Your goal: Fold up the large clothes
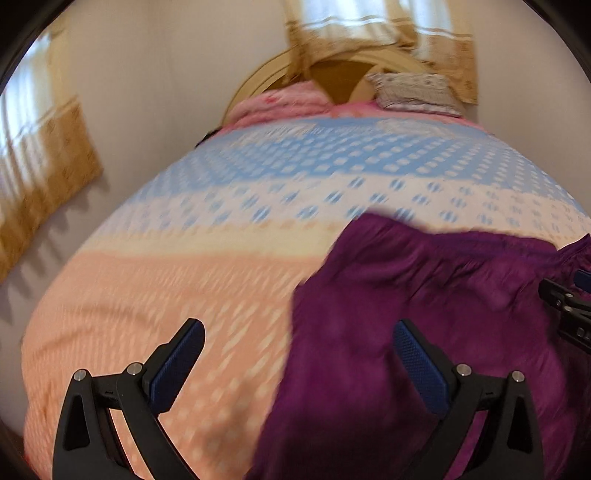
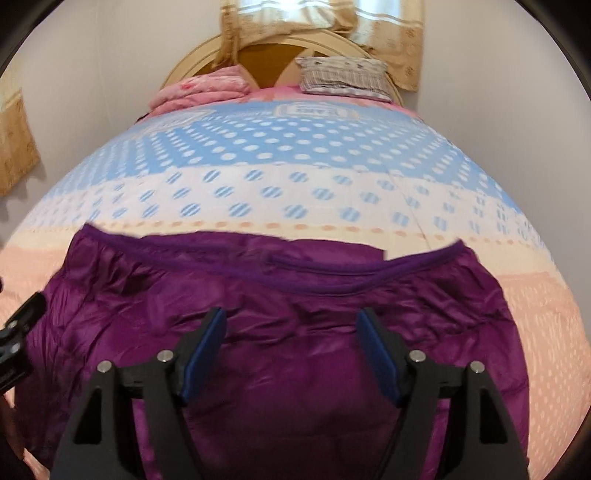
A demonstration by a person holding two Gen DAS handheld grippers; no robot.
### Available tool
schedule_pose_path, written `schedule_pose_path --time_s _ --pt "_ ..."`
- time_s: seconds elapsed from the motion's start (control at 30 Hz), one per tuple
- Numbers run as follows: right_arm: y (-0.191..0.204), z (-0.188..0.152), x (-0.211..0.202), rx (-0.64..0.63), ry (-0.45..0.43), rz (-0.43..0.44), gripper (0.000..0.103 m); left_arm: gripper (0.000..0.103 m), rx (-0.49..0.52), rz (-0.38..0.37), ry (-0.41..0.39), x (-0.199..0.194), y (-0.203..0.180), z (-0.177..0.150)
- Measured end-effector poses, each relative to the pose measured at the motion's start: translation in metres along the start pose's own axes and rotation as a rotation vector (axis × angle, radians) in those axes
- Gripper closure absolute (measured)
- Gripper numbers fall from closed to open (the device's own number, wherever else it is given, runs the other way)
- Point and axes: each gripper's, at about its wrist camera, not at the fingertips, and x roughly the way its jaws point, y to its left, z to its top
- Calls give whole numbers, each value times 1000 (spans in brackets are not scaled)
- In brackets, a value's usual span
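So: shiny deep-purple satin-like garment [image 2: 295, 332] w/ a darker purple elastic band [image 2: 332, 275] along its far edge lies spread on the bed, wrinkled & gathered just under that band, smoother toward the cameras. In the right wrist view it fills the lower half, band arcing from approx 10 o'clock to 2 o'clock; a folded-over flap edge shows near center-top of the cloth. It rests on a quilted bedspread [image 2: 258, 177] w/ blue dotted, white dotted & peach bands.

Right gripper [image 2: 291, 350] – black frame, blue pads – jaws spread wide, nothing between them; purple cloth sits directly under & ahead of it, band at its 12 o'clock. Whether the pads touch the fabric, can't tell.

Left gripper [image 1: 299, 362] also spread wide, holding nothing. In the blurred left wrist view the garment's left edge runs btwn the fingers: right-side finger over purple cloth, left-side finger over peach bedspread. Cloth extends from 12 o'clock out to 3 o'clock of it, where part of the right gripper shows at the frame edge.

At the far end, 12 o'clock: pink folded blanket [image 2: 207, 86], grey patterned pillow [image 2: 343, 77], curved tan wooden headboard [image 2: 266, 59], beige curtains [image 2: 321, 22].
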Motion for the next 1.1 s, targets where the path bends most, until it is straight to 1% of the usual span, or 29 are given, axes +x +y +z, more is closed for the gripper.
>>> schedule_pose_path --time_s 0.03,0.07,0.1,0.17,0.23,0.33,0.4,0.5,0.57,0.63,0.67,0.73,0.8,0.83,0.9,0.93,0.97,1.0,1.07,1.1 --pt "8 -5 9 -26 23 -38 27 1 -22 9 24 3 10 -11" --pt "10 -9 15 -28 37 -44 27 1 -43 7 44 5 15 -18" --pt "10 -14 23 -21 55 -47 27 1 -70 -13 66 8 21 -26" --pt "10 -19 34 -16 63 -83 25 1 -87 -27 103 17 21 -38" --pt "10 -20 39 -20 65 -91 24 1 -94 -42 122 22 19 -47" --pt "5 -22 43 -1 63 -84 21 1 -98 -31 109 20 12 -51" --pt "2 -21 44 7 64 -77 20 1 -109 -36 124 22 12 -53" --pt "4 -23 42 9 66 -76 18 1 -153 -55 150 18 20 -56" --pt "3 -22 41 17 74 -63 18 1 -187 -52 131 6 29 -60" --pt "0 -22 35 29 82 -36 18 1 -204 -43 114 -6 36 -65" --pt "-3 -23 28 33 82 -27 18 1 -214 -56 108 -11 40 -69" --pt "-3 -30 3 41 45 -18 18 1 -226 -80 120 -14 42 -77" --pt "2 -44 -20 25 7 -18 17 1 -239 -103 129 -13 41 -85" --pt "3 -50 -26 28 2 -20 17 1 -244 -107 129 -11 39 -86" --pt "6 -64 -30 29 11 -31 15 1 -268 -140 141 -10 35 -91" --pt "9 -69 -29 17 14 -41 15 3 -271 -144 134 -12 34 -92" --pt "12 -72 -28 -1 12 -54 15 13 -261 -153 126 -13 31 -91" --pt "16 -77 -24 -20 4 -76 13 18 -254 -169 122 -14 29 -91" --pt "19 -80 -18 -28 0 -91 11 38 -256 -218 117 -16 27 -90" --pt "20 -81 -16 -30 -7 -105 9 38 -259 -232 121 -16 26 -89"
